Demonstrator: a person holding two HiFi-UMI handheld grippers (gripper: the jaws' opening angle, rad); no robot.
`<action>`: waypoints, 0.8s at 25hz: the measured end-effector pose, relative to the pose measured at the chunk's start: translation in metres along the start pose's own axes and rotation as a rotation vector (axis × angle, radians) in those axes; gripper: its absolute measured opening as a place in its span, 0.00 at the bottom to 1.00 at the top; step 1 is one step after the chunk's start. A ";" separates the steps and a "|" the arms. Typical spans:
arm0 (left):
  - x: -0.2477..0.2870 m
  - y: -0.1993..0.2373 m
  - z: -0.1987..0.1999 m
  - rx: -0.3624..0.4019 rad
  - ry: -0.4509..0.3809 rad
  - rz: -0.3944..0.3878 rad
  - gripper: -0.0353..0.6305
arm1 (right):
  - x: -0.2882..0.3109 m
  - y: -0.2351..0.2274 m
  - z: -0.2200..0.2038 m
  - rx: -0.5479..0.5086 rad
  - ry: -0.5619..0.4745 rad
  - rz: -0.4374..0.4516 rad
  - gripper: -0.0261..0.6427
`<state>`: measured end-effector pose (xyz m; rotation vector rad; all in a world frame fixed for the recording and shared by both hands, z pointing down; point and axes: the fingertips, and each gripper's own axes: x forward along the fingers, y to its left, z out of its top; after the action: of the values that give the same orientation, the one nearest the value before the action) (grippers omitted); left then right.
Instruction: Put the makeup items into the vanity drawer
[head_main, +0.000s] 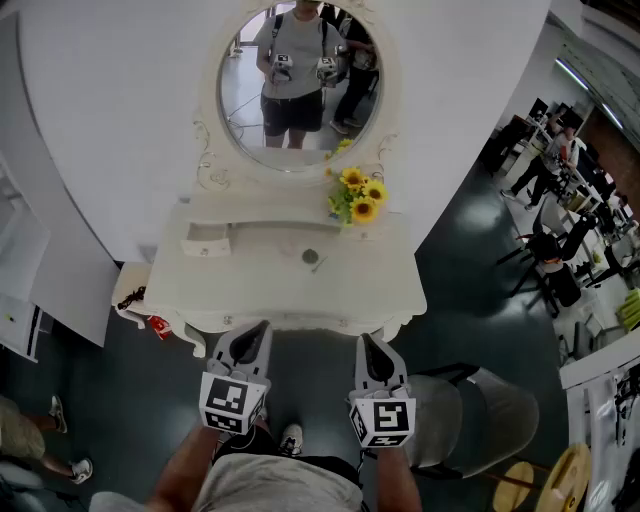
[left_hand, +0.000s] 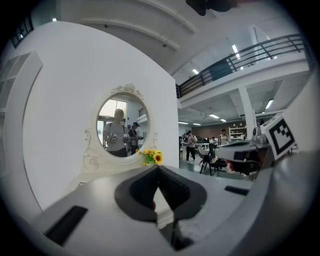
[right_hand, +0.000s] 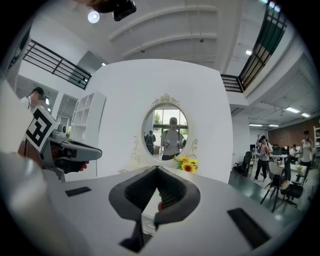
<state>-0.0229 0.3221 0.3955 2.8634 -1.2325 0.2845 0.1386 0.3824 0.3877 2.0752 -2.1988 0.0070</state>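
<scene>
1. tool state. the left tool and the right tool are both fully closed, jaws tip to tip, with nothing between them. both are held level, side by side, just short of the near edge of the table and touching nothing.

2. item location. a small dark round item lies near the middle of the table, with a thin item just beside it on the side toward the near edge. both are too small to identify further. the small drawer sits at the left rear corner and appears slightly pulled out. the sunflowers stand at the right rear, below the mirror.

3. handling, estimated.
- round item: probably light, rigid and smooth, so likely to slip. grip across its side wall, low down.
- thin item: probably light and liable to roll. grip at mid-length, across its axis.
- open the jaws before reaching in.
</scene>
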 end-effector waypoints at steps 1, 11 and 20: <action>0.001 0.002 0.000 0.000 0.000 0.000 0.05 | 0.001 0.001 0.001 0.001 -0.001 -0.001 0.05; 0.019 0.025 0.000 -0.007 0.005 -0.030 0.05 | 0.026 0.008 0.003 0.001 0.013 -0.024 0.05; 0.054 0.067 0.012 -0.008 0.008 -0.092 0.05 | 0.071 0.013 0.012 -0.010 0.051 -0.076 0.05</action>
<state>-0.0329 0.2365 0.3887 2.8991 -1.0935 0.2885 0.1208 0.3119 0.3826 2.1278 -2.0851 0.0417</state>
